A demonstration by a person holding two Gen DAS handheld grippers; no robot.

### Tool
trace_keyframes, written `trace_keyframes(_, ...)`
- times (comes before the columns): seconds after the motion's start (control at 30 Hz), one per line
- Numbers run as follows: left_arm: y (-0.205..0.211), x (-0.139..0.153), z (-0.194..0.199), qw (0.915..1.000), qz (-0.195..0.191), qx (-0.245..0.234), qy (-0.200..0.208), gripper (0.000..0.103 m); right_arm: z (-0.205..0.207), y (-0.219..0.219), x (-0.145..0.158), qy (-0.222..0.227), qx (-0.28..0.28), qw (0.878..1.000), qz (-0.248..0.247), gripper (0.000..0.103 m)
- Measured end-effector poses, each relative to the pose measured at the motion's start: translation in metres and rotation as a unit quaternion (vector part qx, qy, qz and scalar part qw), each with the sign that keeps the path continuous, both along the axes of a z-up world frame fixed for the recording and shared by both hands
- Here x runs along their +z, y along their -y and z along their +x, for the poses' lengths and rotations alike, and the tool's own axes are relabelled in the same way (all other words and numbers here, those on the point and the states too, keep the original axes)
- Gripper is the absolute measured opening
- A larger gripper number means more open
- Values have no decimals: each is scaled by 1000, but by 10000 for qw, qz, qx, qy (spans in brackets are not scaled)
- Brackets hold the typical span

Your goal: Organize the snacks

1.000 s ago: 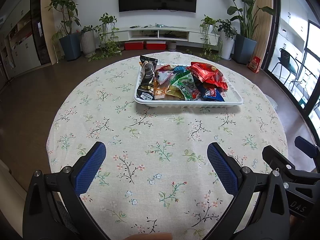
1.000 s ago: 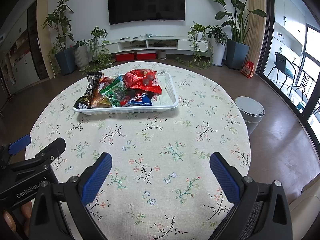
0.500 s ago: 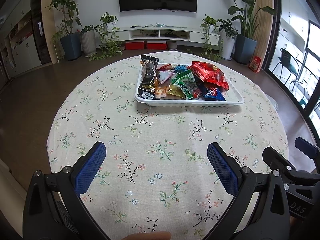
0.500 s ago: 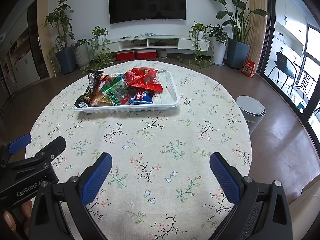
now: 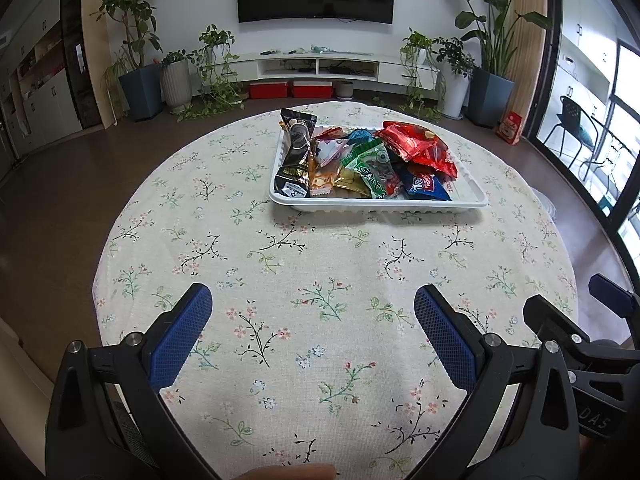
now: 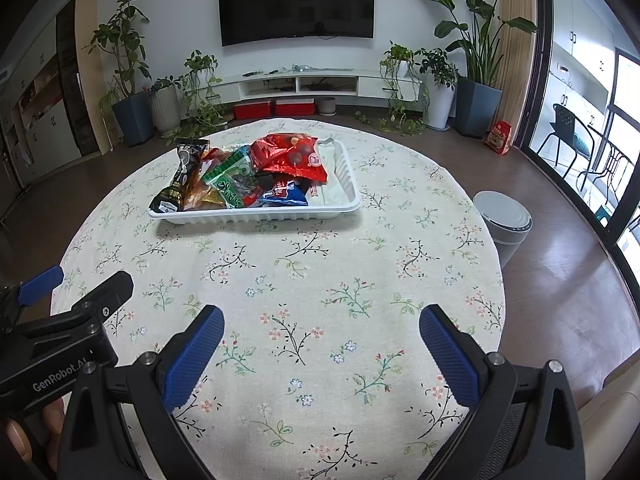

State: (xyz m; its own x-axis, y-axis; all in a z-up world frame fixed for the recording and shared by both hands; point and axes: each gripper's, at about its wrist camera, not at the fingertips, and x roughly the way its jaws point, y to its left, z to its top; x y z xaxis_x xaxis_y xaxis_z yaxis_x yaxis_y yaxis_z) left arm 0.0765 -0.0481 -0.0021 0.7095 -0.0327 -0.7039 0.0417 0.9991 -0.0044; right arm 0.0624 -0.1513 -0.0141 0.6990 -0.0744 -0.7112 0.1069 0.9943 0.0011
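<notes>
Both tongs, left [image 5: 312, 308] and right [image 6: 320, 330], gaped wide and empty at frame bottom over the cloth [image 5: 320, 264]. Snacks [image 5: 368, 160] lay heaped in the tray [image 5: 380, 205] at upper centre: either sorted already or awaiting sorting.

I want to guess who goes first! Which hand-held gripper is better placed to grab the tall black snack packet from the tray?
Probably the left hand-held gripper. It is open, and the black packet at the white tray's left end lies almost straight ahead. From the open right hand-held gripper it sits further off to the left.
</notes>
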Motion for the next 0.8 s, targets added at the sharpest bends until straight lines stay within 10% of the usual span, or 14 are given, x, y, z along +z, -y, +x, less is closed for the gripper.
trace_keyframes(0.8, -4, 0, 2, 10000, 42, 1, 28, 103, -14, -3, -4, -57, 0, 10000, 32, 100)
